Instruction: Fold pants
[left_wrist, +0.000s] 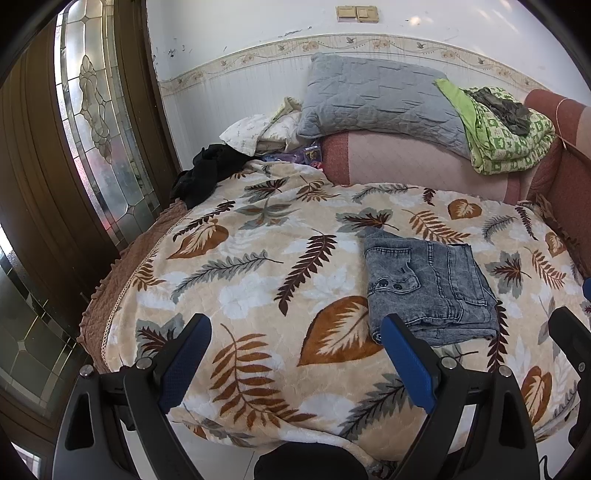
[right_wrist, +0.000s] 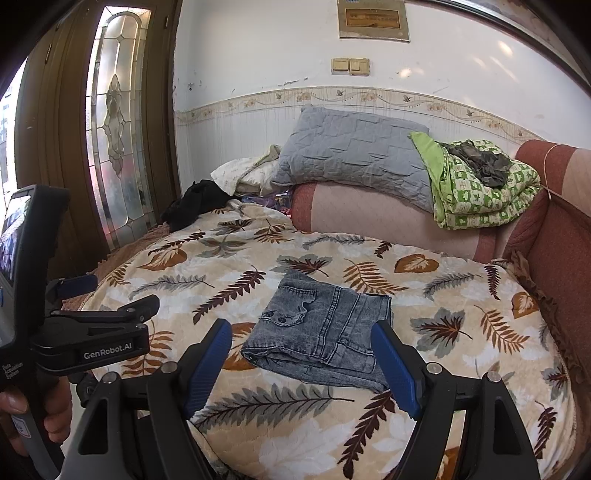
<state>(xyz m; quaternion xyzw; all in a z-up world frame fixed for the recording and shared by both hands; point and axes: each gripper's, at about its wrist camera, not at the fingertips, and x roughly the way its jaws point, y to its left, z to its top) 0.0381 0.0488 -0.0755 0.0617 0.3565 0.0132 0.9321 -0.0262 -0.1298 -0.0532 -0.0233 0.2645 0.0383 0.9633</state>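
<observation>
a: pants (right_wrist: 325, 332) lie folded into a compact grey denim bundle on the leaf-print blanket (right_wrist: 461, 295), toward the near half of the bed. where do the edges run?

b: the folded stack shows its layered edges at the near side, a pocket flap with two buttons on top. its far edge sits flat against the blanket, corners squared off.

a: and the grippers?

b: the right gripper (right_wrist: 303, 365) hangs just above the near edge of the pants, jaws spread wide, blue pads on either side of the bundle without touching it. the left gripper (left_wrist: 295, 354) hovers over bare blanket to the left of the pants (left_wrist: 428, 284), jaws also wide and holding nothing; its right pad overlaps the denim's near corner in the left wrist view.

a: open room around it?

b: plenty of bare blanket (left_wrist: 240, 258) to the left and right of the bundle. the blanket's near edge drops off toward the floor just under both grippers.

a: what hems the bed in?

b: a grey pillow (right_wrist: 354, 158) and a green patterned quilt (right_wrist: 484, 195) sit on a pink bolster (right_wrist: 369, 218) at the far side, a black garment (right_wrist: 199, 205) at the far left corner, and a wooden door with leaded glass (right_wrist: 118, 129) along the left.
</observation>
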